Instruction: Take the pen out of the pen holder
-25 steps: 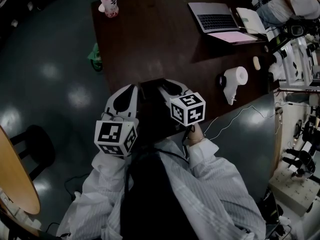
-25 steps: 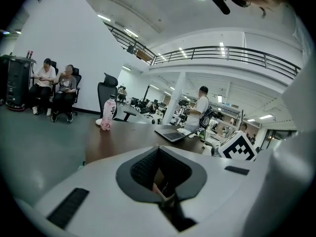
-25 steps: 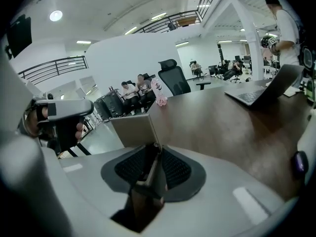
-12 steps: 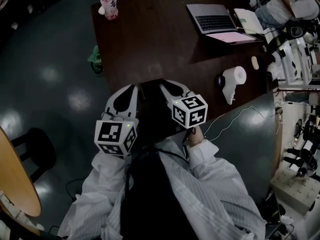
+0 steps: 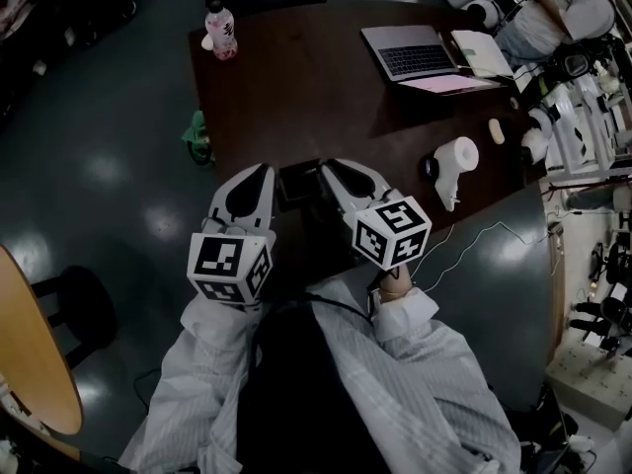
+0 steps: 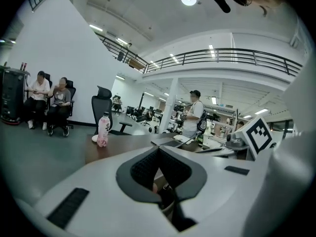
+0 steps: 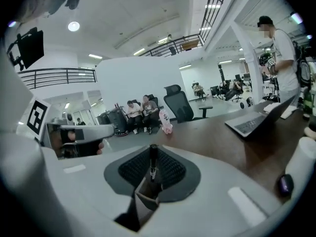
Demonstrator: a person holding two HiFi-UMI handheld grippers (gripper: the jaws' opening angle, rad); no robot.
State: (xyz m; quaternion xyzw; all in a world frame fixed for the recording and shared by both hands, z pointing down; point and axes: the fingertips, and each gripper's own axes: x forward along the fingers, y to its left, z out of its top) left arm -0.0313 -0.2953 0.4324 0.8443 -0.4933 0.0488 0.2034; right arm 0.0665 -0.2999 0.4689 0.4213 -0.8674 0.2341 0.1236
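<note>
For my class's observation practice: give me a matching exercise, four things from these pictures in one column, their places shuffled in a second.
Things: 1 pink plastic bottle; 2 open silver laptop; 3 white paper roll; 4 slim black pen.
Places: A between the right tongs; B far left corner of the dark brown table; C table's far right end; D table's right edge, near side.
Pairs: 1-B, 2-C, 3-D, 4-A.
The right tongs have just been closing, pen between them.
</note>
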